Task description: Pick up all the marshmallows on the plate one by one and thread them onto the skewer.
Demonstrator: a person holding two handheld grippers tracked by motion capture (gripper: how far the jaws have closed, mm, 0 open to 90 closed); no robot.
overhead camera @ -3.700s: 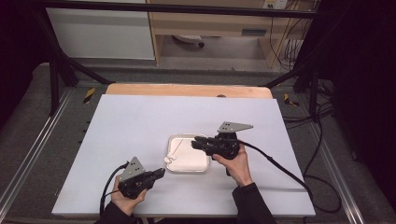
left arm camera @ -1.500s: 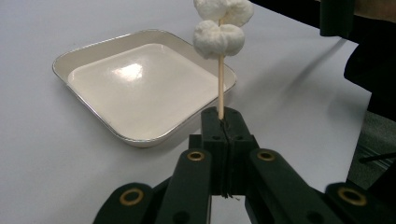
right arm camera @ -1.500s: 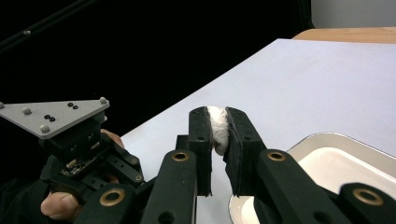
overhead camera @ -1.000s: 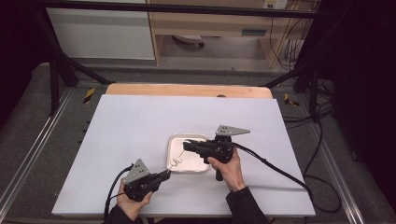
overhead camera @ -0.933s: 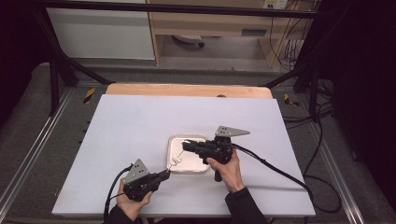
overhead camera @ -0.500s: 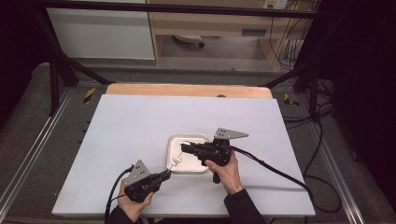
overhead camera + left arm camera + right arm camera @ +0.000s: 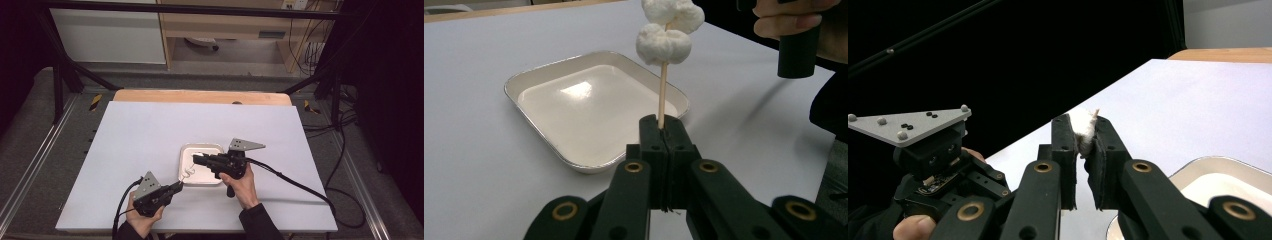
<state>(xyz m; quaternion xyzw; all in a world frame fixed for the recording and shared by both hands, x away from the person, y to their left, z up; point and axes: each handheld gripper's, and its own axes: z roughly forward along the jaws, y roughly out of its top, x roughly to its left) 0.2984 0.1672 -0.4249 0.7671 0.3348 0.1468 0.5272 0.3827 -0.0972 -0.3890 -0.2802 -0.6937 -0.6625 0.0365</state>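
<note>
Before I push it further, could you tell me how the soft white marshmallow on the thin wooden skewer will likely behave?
The white marshmallow looks squeezed between the right gripper pads, so probably squashy and light. The thin wooden skewer, clamped in the left gripper, may flex or snap if pushed sideways.

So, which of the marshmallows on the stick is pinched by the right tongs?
The top marshmallow, at the tip of the stick, sits between the right tongs; the lower marshmallow is free.
</note>
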